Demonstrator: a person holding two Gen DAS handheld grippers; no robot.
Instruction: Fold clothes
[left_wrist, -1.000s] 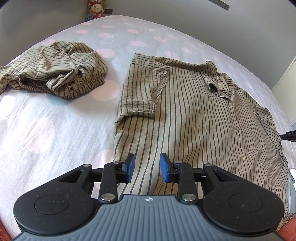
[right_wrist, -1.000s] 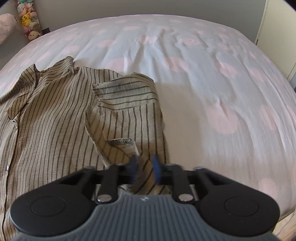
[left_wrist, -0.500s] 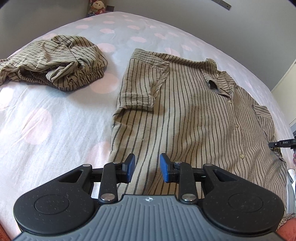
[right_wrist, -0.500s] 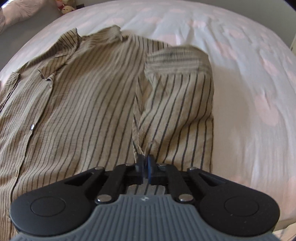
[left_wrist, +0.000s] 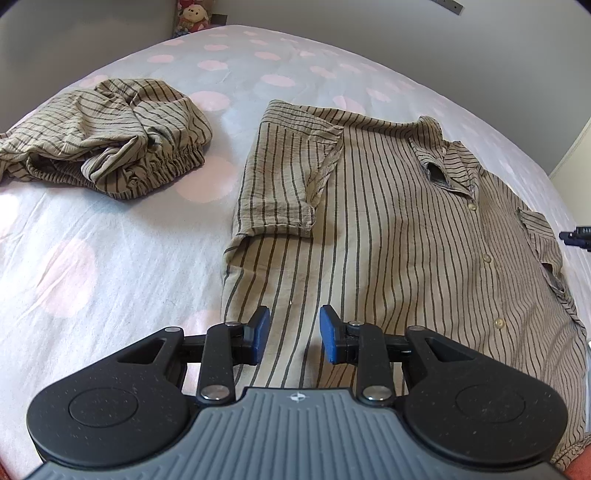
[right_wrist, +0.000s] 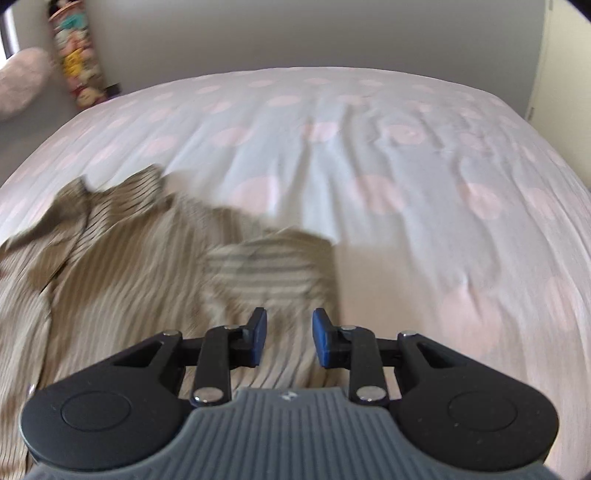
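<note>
While parted and empty above a striped shirt (left_wrist: 388, 229) spread flat on the dotted bedsheet (left_wrist: 110, 258): left gripper (left_wrist: 294, 334) and right gripper (right_wrist: 289, 338).

Left gripper levelled over the lower hem, jaws apart; right gripper poised over the folded-in sleeve (right_wrist: 266, 269), released, view blurred. Crumpled striped garment (left_wrist: 110, 140) well apart, far left.

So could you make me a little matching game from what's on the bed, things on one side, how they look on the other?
Things:
1. shirt
2. shorts
3. left claw
4. sheet

States:
A. crumpled in a heap
B. open, over the hem
C. laid flat, sleeves folded in
D. white with pink dots

Pairs: 1-C, 2-A, 3-B, 4-D
</note>
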